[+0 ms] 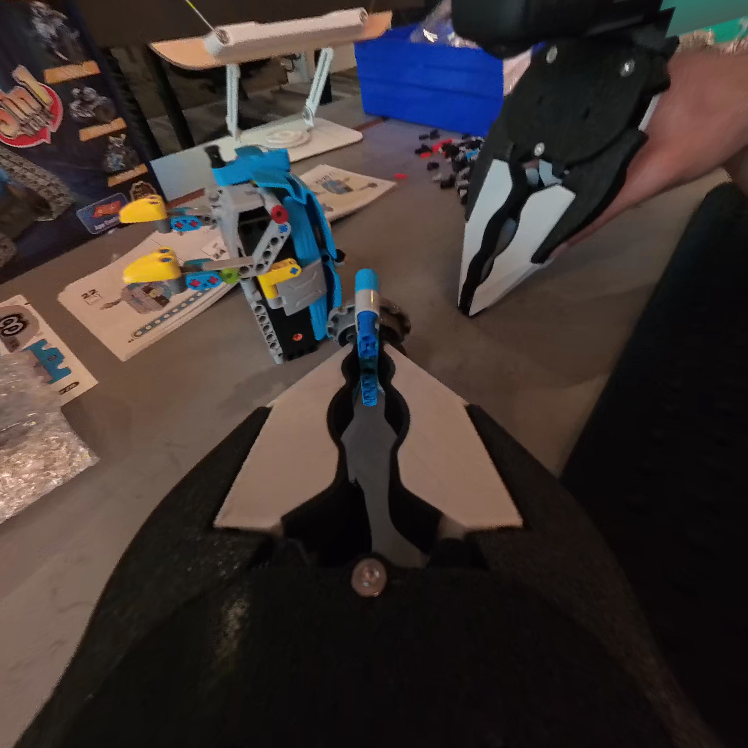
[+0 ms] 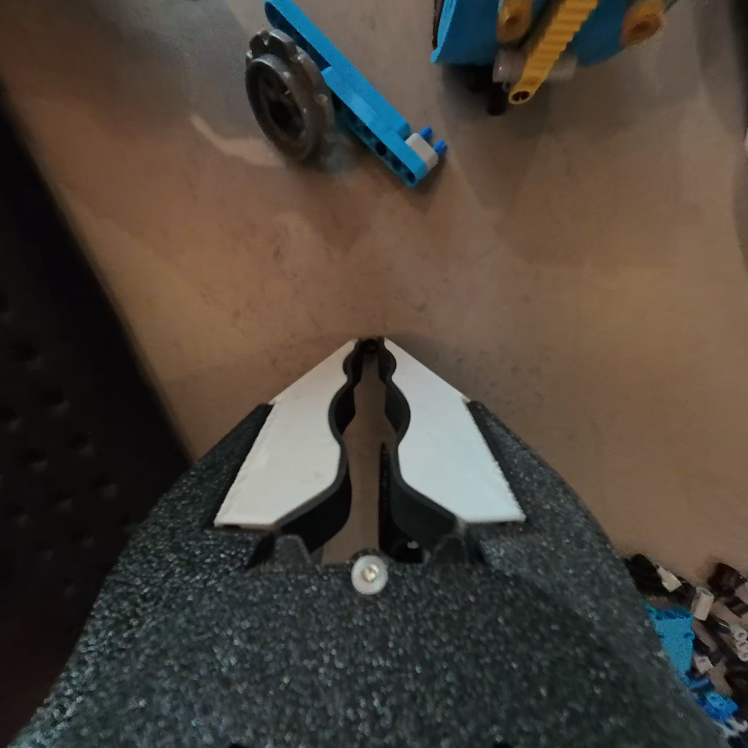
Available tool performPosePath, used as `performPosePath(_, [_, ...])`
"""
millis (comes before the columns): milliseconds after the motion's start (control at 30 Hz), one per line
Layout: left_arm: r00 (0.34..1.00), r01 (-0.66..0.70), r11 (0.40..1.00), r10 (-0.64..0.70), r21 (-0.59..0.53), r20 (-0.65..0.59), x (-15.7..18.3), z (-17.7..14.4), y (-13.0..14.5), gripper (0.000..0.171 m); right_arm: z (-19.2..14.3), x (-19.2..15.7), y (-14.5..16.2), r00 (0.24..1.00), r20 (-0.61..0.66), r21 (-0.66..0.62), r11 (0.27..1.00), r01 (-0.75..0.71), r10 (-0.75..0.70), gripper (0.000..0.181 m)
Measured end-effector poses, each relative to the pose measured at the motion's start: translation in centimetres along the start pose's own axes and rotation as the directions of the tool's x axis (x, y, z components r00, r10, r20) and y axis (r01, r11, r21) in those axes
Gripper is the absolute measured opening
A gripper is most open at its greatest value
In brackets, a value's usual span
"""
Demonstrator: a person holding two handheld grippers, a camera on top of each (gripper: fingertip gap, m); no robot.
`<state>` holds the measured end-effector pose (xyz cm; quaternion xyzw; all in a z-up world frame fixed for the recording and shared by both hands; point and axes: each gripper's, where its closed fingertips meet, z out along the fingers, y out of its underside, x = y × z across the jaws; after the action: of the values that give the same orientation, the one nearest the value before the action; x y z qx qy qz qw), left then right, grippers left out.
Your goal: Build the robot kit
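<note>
Left gripper (image 1: 367,356) clamps a blue beam (image 1: 367,348) bearing a grey wheel (image 1: 342,324); right gripper (image 2: 369,344) pinches a small black pin (image 2: 369,346) above the table (image 2: 485,283).

blue beam (image 1: 367,366) with grey wheel (image 1: 342,324) | clamped in left gripper (image 1: 367,352)

The lower end of the blue beam (image 1: 367,364) you hold is buried between your left gripper (image 1: 367,356) fingers; a small dark piece (image 2: 369,346) pinched at your right gripper (image 2: 369,344) tips is too tiny to identify; the toy model (image 2: 538,40) is cut off by the top edge in the right wrist view; the loose pile of parts (image 1: 453,158) beyond is motion-blurred; the dark box (image 1: 52,133) runs off the left edge.
</note>
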<state>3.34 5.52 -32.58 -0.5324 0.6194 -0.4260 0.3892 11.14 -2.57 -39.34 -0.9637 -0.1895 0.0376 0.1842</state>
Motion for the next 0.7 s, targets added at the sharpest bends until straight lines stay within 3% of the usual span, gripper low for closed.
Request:
performPosePath(133, [0.999,0.045,0.998,-0.046,0.044,0.02,-0.8,-0.5,-0.5,0.006,-0.4,0.8,-0.7,0.998,-0.054,0.055,0.998,0.032,-0.029,0.007])
performPosePath(200, [0.998,0.055,0.997,-0.058,0.059,0.036,-1.2,-0.6,-0.7,0.006,-1.0,0.7,-2.1,0.999,-0.04,0.153,0.988,0.025,-0.019,0.007])
performPosePath(433, [0.996,0.046,0.996,-0.052,0.072,0.072,-1.7,-0.9,-0.8,0.007,-4.6,-1.7,-7.3,0.962,0.27,0.518,0.836,-0.179,0.039,0.007])
performPosePath(567, [0.996,0.045,0.996,-0.05,0.074,0.072,-1.7,-1.0,-0.8,0.007,-6.7,-2.1,-8.6,0.907,0.418,0.598,0.738,-0.312,0.044,0.007])
performPosePath(700, [0.996,0.051,0.996,-0.056,0.074,0.071,-1.8,-1.0,-0.8,0.007,-7.5,-2.2,-9.1,0.874,0.485,0.621,0.691,-0.37,0.032,0.007])
